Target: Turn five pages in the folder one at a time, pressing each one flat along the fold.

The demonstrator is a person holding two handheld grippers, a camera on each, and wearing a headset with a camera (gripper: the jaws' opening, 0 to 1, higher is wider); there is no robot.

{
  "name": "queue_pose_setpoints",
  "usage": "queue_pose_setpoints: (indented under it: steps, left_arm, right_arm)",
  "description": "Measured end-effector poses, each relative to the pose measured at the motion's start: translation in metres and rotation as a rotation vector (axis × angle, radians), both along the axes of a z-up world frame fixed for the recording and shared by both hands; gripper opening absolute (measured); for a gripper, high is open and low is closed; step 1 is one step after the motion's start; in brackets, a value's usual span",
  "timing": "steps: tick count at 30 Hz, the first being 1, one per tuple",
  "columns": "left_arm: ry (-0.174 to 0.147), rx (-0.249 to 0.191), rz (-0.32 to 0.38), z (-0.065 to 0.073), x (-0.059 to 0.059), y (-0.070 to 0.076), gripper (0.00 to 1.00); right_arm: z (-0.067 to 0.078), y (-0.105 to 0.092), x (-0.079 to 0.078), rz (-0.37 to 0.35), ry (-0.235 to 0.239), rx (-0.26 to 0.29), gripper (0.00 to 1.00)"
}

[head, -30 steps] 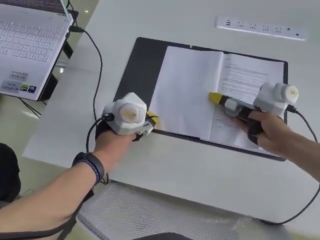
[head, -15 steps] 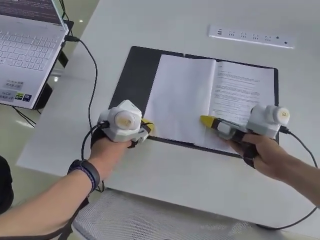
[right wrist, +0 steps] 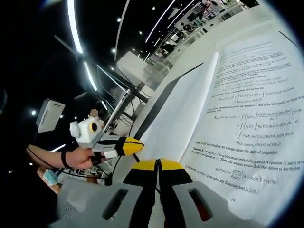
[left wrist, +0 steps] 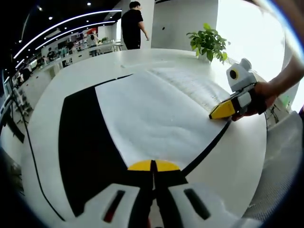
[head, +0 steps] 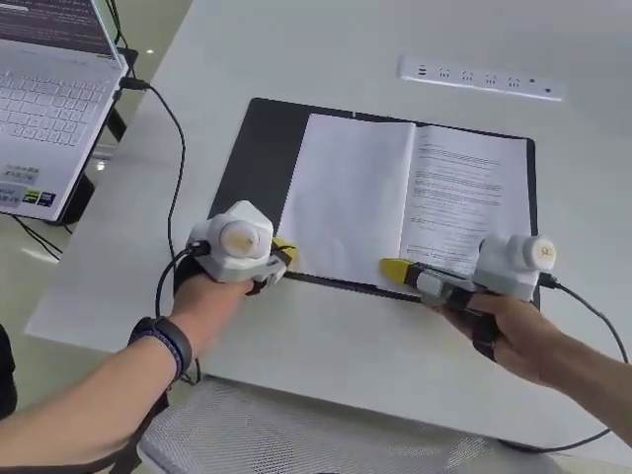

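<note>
One folder (head: 259,148) lies open on the table (head: 326,59), with open tabletop all round. At its near edge, the left gripper (head: 283,251) is by the cover and the right gripper (head: 395,269) is at the fold. Both pairs of jaws are closed and empty. One power strip (head: 481,77) lies beyond.

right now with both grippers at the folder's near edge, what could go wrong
The right gripper, jaws shut, sits at the near end of the fold; a hard drag could crumple the printed page. The left gripper sits by the near corner of the blank page, which might spring back up.
</note>
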State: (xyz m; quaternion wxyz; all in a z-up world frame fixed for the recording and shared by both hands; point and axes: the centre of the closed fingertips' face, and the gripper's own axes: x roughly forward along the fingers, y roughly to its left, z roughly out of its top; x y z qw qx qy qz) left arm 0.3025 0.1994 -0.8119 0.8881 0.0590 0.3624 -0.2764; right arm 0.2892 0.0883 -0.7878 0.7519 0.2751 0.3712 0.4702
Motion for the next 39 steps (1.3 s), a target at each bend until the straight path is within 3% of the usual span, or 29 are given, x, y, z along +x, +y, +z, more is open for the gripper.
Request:
queue_pose_setpoints:
  steps: [12,27,33,39]
  left_arm:
    - [0.000,-0.002,0.003,-0.002,0.000,0.000,0.00]
    - [0.014,0.005,-0.013,-0.005,-0.003,-0.002,0.04]
    - [-0.002,0.000,-0.027,0.005,-0.008,-0.004,0.09]
    - [-0.018,-0.017,-0.021,0.020,-0.009,-0.001,0.16]
  right_arm:
    - [-0.003,-0.001,-0.015,0.023,0.003,-0.029,0.00]
    - [-0.011,-0.013,-0.008,-0.021,0.018,-0.051,0.00]
    - [0.000,-0.028,-0.003,-0.067,-0.011,-0.063,0.01]
    - [0.010,-0.049,0.007,-0.112,-0.064,-0.099,0.11]
